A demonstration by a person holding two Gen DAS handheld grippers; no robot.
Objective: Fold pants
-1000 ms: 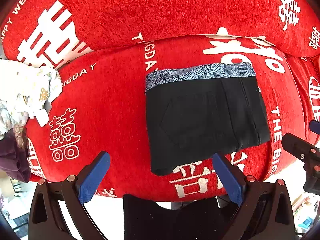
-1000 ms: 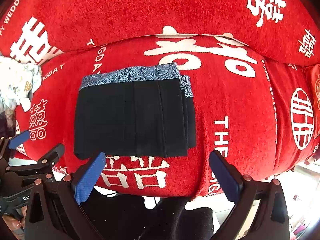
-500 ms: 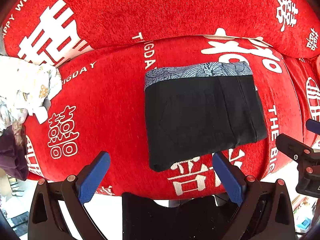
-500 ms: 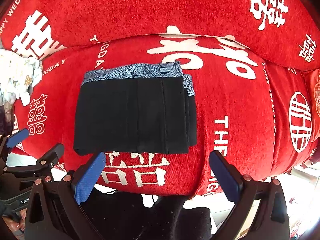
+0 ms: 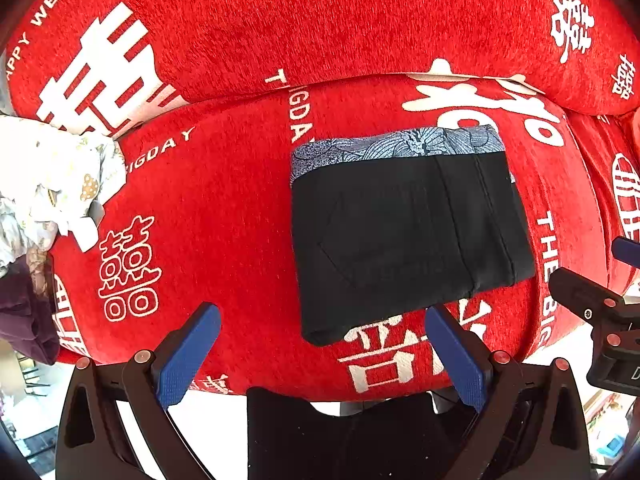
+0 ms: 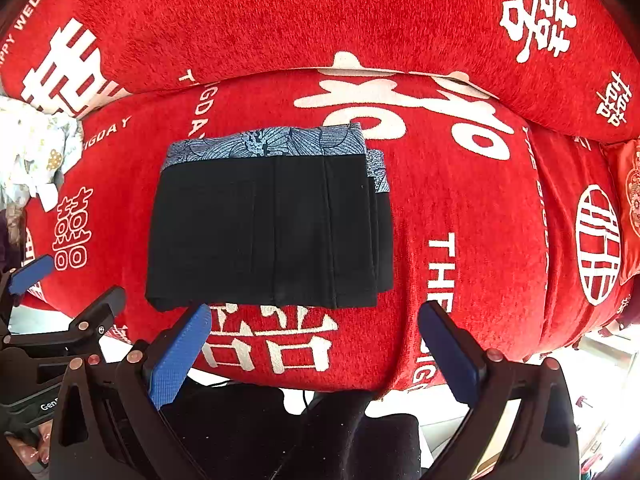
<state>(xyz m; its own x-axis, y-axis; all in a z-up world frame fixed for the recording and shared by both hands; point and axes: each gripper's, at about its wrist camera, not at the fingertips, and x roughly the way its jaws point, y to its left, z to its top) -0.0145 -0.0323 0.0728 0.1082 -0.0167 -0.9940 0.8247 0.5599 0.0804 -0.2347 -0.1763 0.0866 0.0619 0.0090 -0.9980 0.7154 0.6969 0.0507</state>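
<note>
Pants (image 5: 404, 236) lie folded into a thick black rectangle on the seat of the red sofa (image 5: 224, 208), and everything else I place from them. Their blue patterned waistband (image 5: 396, 146) runs along the edge nearest the sofa back, and in the right wrist view the same pants (image 6: 268, 232) show stacked layers stepping out at the side away from the heap of clothes. My left fingers (image 5: 322, 354) hang spread wide just off the near edge of the pants, grasping nothing; one blue pad (image 5: 186, 354) sits over bare red fabric on the heap's side, the other at the pants' near corner, though I cannot tell if it touches. My right fingers (image 6: 316, 354) are spread wide as well and empty, one blue pad (image 6: 178, 354) close to the near edge of the pants, the other beyond them over the white lettering of the sofa cover. Well apart from the pants, at the far end of the seat, rests a crumpled pile of pale printed clothes (image 5: 48, 184) with something dark purple (image 5: 24, 316) below it. In the left wrist view my other tool shows at the frame edge, past the pants' stepped side.
</note>
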